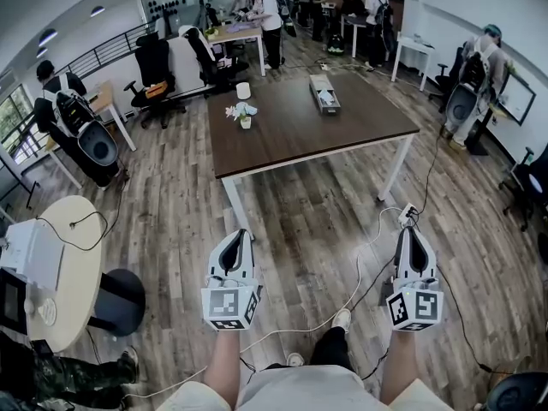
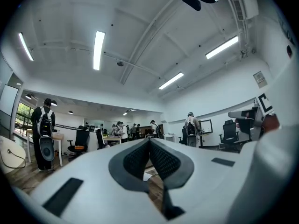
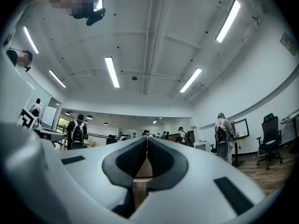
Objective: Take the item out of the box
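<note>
Closed and empty, the white left claw (image 1: 241,233) and right claw (image 1: 410,229) stood well short of the narrow grey box (image 1: 324,93), endwise on the brown bench (image 1: 282,139).

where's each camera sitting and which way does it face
Head view: on the person's head, looking down at a dark brown rectangular table; shows forearms, left claw, right claw.
Left gripper view: on left claw, tilted up toward the white ceiling, past shut jaws.
Right gripper view: likewise, on right claw.
Gripper views share: that ceiling.

A long, narrow box (image 1: 324,93) lies flat and open on the dark table's (image 1: 282,139) far side, a pale item (image 1: 326,100) inside.
</note>
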Demonstrator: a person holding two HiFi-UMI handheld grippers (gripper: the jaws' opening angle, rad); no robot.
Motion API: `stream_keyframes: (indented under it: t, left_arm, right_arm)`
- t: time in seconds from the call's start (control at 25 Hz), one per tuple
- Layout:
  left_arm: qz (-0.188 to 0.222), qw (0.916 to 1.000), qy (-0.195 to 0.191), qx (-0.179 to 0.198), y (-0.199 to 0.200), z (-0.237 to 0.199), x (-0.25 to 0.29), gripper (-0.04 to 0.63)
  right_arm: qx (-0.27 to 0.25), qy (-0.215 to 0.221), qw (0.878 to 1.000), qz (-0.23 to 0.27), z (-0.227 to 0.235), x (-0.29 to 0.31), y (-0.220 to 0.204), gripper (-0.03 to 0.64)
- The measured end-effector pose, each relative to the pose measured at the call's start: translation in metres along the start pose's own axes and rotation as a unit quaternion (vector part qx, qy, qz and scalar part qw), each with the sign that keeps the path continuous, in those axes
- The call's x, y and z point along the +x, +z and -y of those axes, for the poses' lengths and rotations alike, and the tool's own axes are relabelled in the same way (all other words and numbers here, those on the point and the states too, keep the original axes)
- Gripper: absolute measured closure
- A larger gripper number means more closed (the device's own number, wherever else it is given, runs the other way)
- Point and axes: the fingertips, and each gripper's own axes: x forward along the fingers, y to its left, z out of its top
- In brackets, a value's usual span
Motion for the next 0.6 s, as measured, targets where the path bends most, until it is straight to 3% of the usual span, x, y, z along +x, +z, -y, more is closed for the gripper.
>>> stream_keyframes:
  t: [0.08,0.16,0.36,0.6]
  left_arm:
    - [-0.005,1.0,-0.001,-0.001,-0.003,0.002,0.002,0.594]
    - [-0.014,0.9999,-0.003,-0.003,-0.01,0.006,0.004,0.594]
    - [-0.028,0.9995,-0.012,-0.002,-0.033,0.016,0.018,0.594]
    - [-0.078,0.9967,-0.02,-0.01,-0.081,0.036,0.037,0.594]
  right_arm:
    - [0.003,-0.002,1.0,-0.006,0.003,0.0,-0.005,0.586]
    - [0.011,0.001,1.0,-0.016,0.007,0.0,-0.014,0.494]
    - [0.011,0.01,0.999,-0.042,0.012,0.01,-0.046,0.386]
    - [0.024,0.022,0.996,-0.087,0.022,0.016,-0.094,0.367]
